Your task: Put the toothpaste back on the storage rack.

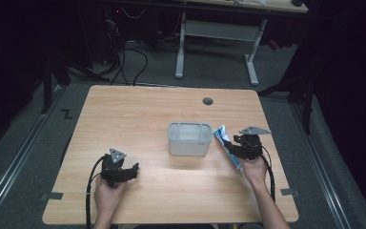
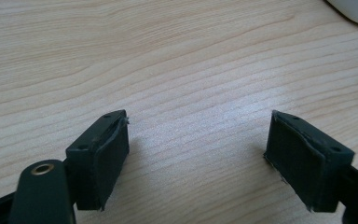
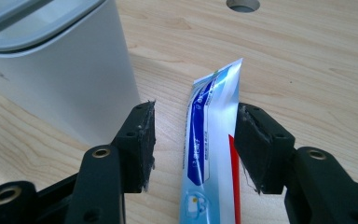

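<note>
In the high view, a toothpaste tube (image 1: 227, 145) lies flat on the wooden table (image 1: 138, 114) right of centre, slanting from upper left to lower right, just beside the right wall of a grey rectangular holder (image 1: 189, 139). It is white and blue with a flat crimped end toward the top of the frame. The right gripper (image 1: 238, 150) sits over the tube's lower part; the left gripper (image 1: 132, 170) rests at the lower left, well apart from both. In the left gripper view, its jaws stand wide apart over bare wood grain, holding nothing. In the right gripper view, the tube (image 3: 209, 144) runs up the middle between the right gripper's (image 3: 194, 144) jaws, which are parted and not pressing it; a blue band carries white lettering too small to read, with a red stripe along its right edge. The holder (image 3: 60, 70) fills the upper left.
</note>
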The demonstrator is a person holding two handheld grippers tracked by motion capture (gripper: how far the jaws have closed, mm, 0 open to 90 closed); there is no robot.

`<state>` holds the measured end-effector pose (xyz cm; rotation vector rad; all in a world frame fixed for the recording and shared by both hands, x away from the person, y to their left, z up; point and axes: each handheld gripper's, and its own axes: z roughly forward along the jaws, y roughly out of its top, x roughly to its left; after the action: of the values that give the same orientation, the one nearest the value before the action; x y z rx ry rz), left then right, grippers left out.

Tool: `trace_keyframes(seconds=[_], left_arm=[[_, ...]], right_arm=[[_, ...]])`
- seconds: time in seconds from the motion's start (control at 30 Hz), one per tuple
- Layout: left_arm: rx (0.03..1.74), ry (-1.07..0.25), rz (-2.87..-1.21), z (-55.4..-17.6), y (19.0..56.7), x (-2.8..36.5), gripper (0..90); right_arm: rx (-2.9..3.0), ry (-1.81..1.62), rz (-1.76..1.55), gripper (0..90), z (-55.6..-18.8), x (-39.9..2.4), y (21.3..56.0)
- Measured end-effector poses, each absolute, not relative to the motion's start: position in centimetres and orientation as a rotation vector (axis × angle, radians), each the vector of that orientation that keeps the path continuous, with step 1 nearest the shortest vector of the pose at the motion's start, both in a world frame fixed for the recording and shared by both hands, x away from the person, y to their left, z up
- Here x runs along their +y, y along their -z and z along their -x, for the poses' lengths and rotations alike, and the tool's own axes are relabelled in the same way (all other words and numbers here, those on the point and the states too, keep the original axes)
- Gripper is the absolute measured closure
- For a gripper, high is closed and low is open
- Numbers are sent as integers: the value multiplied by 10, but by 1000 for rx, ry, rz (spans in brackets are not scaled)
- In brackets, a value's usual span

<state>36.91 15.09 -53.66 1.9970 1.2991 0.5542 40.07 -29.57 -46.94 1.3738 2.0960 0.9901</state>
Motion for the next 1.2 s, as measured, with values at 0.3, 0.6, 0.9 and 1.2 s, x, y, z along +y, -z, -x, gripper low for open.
trace_keyframes(seconds=[0.3,0.6,0.9,1.2], left_arm=[[1300,-554,-1997,-369,537,151,215],[1299,-553,-1997,-369,537,151,215],[1299,-553,-1997,-369,537,151,215],[1299,-553,-1996,-369,537,151,214]], right_arm=[[2139,-916,-1365,484,-417,-286,470],[2168,-854,-1384,481,-435,-277,478],[2207,-781,-1390,483,-447,-269,485],[2215,-666,-1415,491,-456,-267,498]])
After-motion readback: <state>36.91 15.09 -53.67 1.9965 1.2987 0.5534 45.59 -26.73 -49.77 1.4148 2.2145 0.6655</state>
